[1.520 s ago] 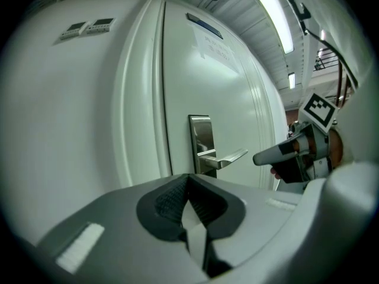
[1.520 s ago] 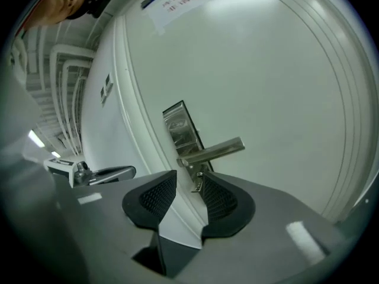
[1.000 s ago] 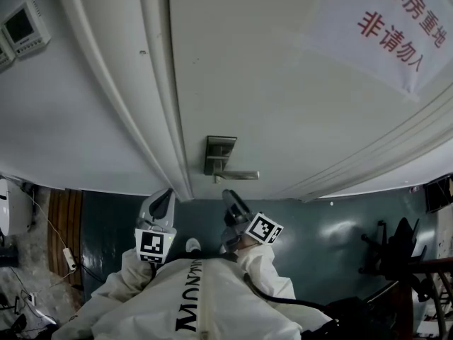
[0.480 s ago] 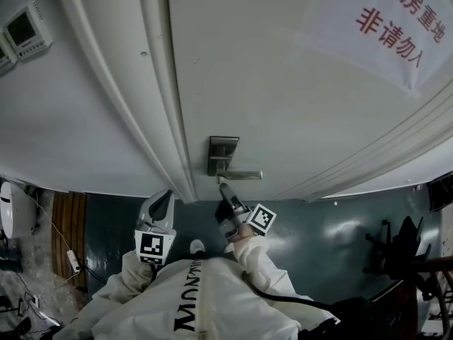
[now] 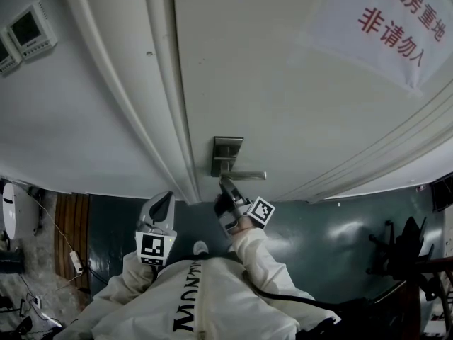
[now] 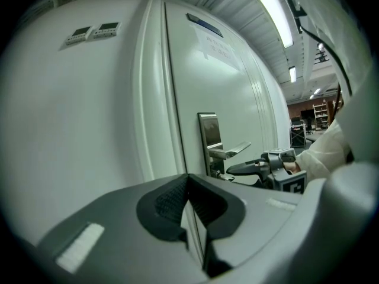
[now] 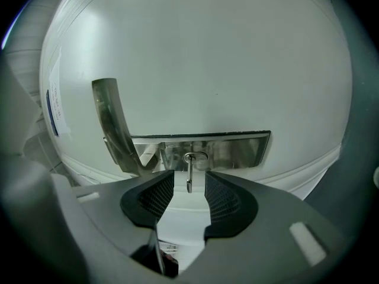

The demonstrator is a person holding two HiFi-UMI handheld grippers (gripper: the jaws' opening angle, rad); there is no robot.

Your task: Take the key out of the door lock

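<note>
1. At the white door point(image 5: 283, 83), the key point(image 7: 189, 173) sits in the steel lock plate point(image 7: 237, 149), close by the lever handle point(image 7: 112, 129). It sticks straight out of the plate.
2. Right claw point(image 7: 189, 184): jaws apart and just been closing. The key stands between the two pads with a gap on each side, and neither pad presses on it.
3. Head view: the right claw's tips are at the plate, just under the lever.
4. Left claw point(image 6: 188, 179): tips together, nothing between them. It is held back from the door, low and left of the lock, well apart from the key.
5. Sign point(image 5: 396, 27) with red characters on the door, upper right. Two wall panels point(image 5: 32, 30) on the wall at left.
</note>
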